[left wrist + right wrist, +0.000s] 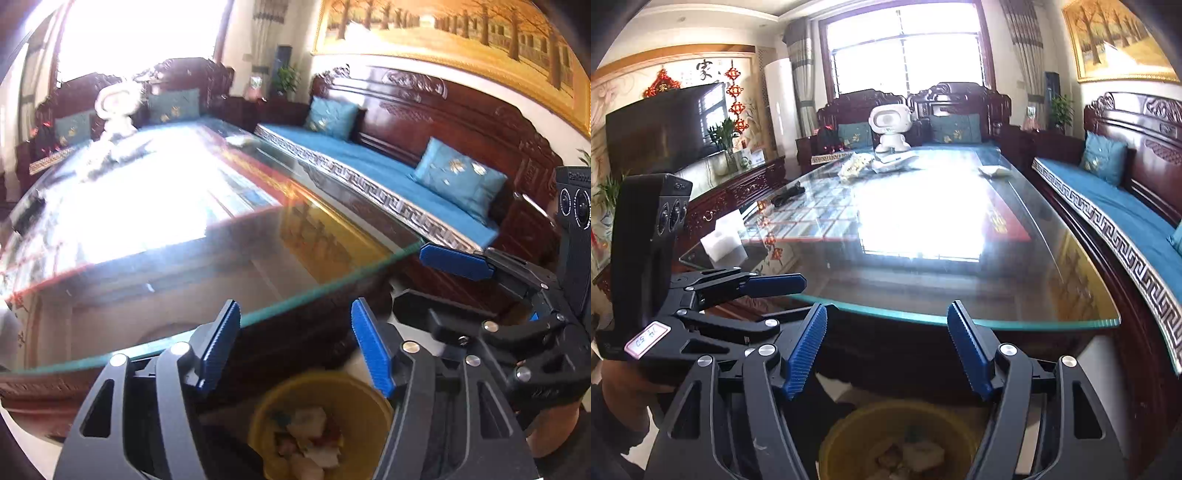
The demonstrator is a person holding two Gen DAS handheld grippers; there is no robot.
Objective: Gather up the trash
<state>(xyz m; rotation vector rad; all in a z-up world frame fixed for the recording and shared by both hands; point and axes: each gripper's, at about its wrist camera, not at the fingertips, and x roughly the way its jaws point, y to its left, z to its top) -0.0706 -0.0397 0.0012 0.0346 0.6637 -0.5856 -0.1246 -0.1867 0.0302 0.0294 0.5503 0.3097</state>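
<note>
Both tools hang over the yellow bin (901,439), which sits at the bottom centre of each wrist frame, below the near glass edge of the bench (1015,317). The left tool (295,347) and right tool (886,347) both stand apart and hold nothing. I judge the crumpled scraps (855,166) in the upper middle, well beyond either tool, the next trash; the left tool looks slightly nearer.

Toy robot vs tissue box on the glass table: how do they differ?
The toy robot stands upright at the far end; the tissue box sits low at the near left corner. The toy robot is rounded, with a big head; the tissue box is a plain block. Both are white and rest on the table.
</note>
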